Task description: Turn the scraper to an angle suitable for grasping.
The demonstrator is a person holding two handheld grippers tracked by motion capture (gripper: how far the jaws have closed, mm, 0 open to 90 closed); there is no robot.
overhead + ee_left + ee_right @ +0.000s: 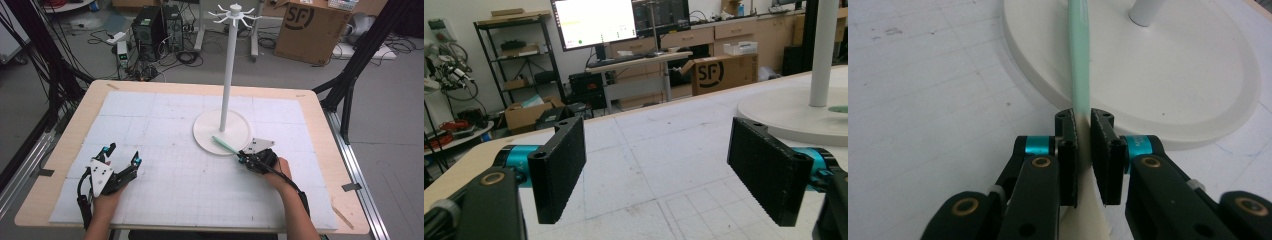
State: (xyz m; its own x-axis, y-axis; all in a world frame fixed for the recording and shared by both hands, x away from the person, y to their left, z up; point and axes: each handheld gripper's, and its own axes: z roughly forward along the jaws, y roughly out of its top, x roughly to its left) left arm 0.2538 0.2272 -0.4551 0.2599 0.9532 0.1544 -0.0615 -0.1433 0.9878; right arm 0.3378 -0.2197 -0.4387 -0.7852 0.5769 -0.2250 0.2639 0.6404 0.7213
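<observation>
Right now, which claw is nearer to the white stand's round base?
Right. The right claw sits at the edge of the round base, clamping a green stick lying across it. The left claw rests open, far to its left.

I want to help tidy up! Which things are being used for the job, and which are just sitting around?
Being used:
- green stick, pinched in the right gripper
- white stand with hooks on top, the stick's tip lying on its round base

Just sitting around:
- left gripper, fingers open and holding nothing
- cardboard box on the floor
- computer tower
</observation>
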